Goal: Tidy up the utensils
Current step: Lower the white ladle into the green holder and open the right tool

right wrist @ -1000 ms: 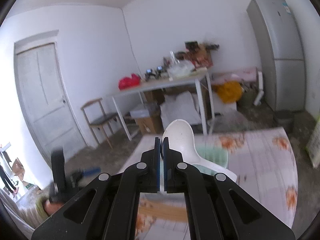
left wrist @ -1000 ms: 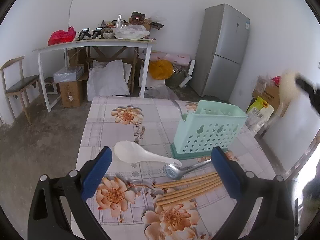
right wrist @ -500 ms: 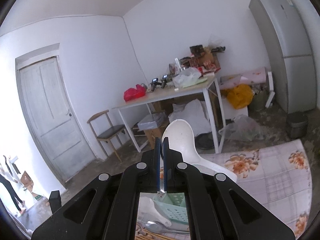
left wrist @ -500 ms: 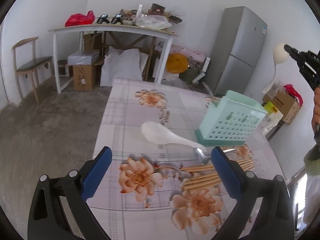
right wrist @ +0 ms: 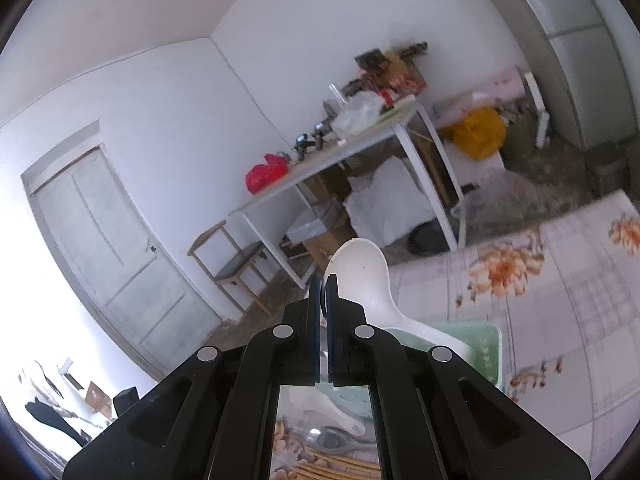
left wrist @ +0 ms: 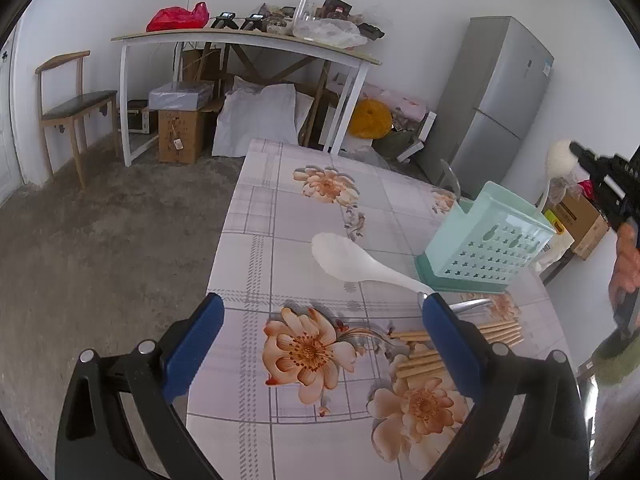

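Observation:
A mint green utensil basket (left wrist: 486, 242) stands on the floral table (left wrist: 304, 236). A white rice paddle (left wrist: 356, 260) lies left of it, with a metal spoon (left wrist: 468, 306) and wooden chopsticks (left wrist: 496, 330) nearer me. My left gripper (left wrist: 320, 320) is open and empty above the table's near part. My right gripper (right wrist: 323, 280) is shut on a second white paddle (right wrist: 360, 276), held in the air above the basket (right wrist: 476, 340). That paddle also shows in the left wrist view (left wrist: 558, 160).
A white work table (left wrist: 248, 40) with clutter stands at the back, boxes and bags under it. A wooden chair (left wrist: 68, 100) is at the left, a grey fridge (left wrist: 496, 100) at the right. A door (right wrist: 108, 256) shows in the right wrist view.
The right gripper has tilted and carried its paddle over the basket. The left gripper has drawn back and swung left, so the basket sits further right in its view.

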`<state>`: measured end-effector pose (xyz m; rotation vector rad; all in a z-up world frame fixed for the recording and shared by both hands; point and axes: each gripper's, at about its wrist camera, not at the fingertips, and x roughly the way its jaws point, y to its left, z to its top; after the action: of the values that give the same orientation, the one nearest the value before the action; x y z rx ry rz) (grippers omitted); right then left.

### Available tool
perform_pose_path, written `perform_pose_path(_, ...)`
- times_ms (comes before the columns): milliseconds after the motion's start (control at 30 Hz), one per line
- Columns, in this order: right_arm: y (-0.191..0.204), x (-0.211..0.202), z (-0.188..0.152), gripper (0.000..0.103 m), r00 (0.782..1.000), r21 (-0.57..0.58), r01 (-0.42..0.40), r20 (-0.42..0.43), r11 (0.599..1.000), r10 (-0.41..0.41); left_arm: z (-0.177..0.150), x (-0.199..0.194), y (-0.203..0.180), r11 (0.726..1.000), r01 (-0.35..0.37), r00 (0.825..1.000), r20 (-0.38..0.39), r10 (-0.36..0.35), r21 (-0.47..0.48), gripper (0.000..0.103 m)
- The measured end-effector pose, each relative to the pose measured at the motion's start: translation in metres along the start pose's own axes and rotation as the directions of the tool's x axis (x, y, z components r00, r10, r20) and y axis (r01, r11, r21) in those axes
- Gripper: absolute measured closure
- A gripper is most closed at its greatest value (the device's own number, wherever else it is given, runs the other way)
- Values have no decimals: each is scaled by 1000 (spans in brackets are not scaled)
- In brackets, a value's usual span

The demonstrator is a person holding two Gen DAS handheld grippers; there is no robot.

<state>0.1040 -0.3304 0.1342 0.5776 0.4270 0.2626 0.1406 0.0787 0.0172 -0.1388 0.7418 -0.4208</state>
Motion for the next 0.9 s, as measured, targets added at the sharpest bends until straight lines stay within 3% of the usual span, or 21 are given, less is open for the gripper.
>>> perform_pose_path(300,-25,3,-36,92,992,72,95,-87,993,-88,-2,8,-1,1000,-3,1000,-31,3,-3,6)
perform_pose_path(367,-24,-7,-39,74,993,68,104,-63,992,-100,-2,9,-2,1000,-7,999,-34,7,0,6)
perform_pose_path(533,-21,-35,-39,60,990,73,140,25,987,-142,-1,14,-6,1000,-5,999,-48,5,-10,6)
perform_pose_path(733,-21,-66,-47,55,979,78,178,91,981,-185,-1,21,-19,1000,0,998,-63,0,12,6)
perform_pose_path(900,-19,-74,-66,49,974,53,219,49,974,-222,-1,32,-29,1000,2,996,-89,-1,13,6)
